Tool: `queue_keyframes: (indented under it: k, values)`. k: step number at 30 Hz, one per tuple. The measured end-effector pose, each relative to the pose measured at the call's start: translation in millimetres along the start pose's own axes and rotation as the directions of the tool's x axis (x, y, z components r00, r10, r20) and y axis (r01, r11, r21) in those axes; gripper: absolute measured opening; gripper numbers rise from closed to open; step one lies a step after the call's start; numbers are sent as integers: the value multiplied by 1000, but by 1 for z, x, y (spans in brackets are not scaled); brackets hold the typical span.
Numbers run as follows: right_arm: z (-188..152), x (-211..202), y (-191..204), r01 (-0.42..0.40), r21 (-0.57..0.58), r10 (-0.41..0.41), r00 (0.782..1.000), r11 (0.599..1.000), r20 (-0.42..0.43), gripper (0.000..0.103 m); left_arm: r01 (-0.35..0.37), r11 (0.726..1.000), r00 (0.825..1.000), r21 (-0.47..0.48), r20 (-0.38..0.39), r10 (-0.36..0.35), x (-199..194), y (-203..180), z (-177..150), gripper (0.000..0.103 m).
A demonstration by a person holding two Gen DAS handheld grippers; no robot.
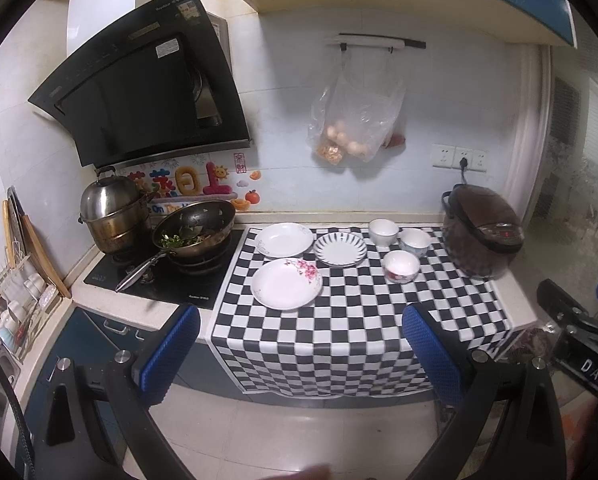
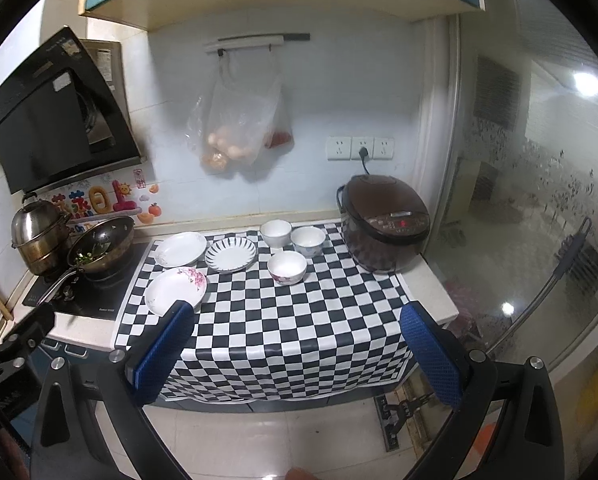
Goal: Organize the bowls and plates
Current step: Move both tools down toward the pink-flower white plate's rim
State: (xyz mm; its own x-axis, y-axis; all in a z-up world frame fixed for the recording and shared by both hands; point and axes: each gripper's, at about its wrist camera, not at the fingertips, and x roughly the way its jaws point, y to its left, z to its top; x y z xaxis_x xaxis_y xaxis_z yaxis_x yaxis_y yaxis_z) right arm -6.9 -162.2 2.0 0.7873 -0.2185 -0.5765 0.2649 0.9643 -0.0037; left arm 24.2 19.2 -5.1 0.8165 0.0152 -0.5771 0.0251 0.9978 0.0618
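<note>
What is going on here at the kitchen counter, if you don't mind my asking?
A person holds two sets of tongs, the left tongs and the right tongs, both open and empty, back from the counter. On the checkered cloth three plates and three bowls sit separately, unstacked. Nothing has been picked up yet. A rice cooker stands to the right.

In the right wrist view, the left pad [image 2: 163,354] of the gripper covers the near edge of the flowered plate [image 2: 175,290]. The wok [image 1: 195,229] hides part of the wall lettering [image 1: 181,189], and the rack [image 1: 17,304] of cups runs off the left edge. The bag [image 1: 355,120] blurs its contents, so I cannot name them.
</note>
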Motion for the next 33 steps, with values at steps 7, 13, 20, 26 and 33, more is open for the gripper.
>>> queue_keyframes:
  k: [7,13,20,26,33]
  values:
    - [-14,67,11,-31,66,37,996,997,-83,103,-9,1000,997,22,-75,11,78,26,-9,103]
    - [-29,136,36,-30,55,38,989,998,-146,103,0,999,988,48,-155,7,153,50,-12,100]
    - [-32,232,62,-11,-19,7,973,1000,-230,103,-3,997,970,83,-241,23,237,60,-5,96]
    - [-23,336,81,-126,-9,115,931,992,-345,103,-33,997,936,76,-348,57,325,72,2,90]
    - [-16,477,136,-300,33,275,818,953,-505,103,-77,997,864,2,-499,67,435,88,9,87]
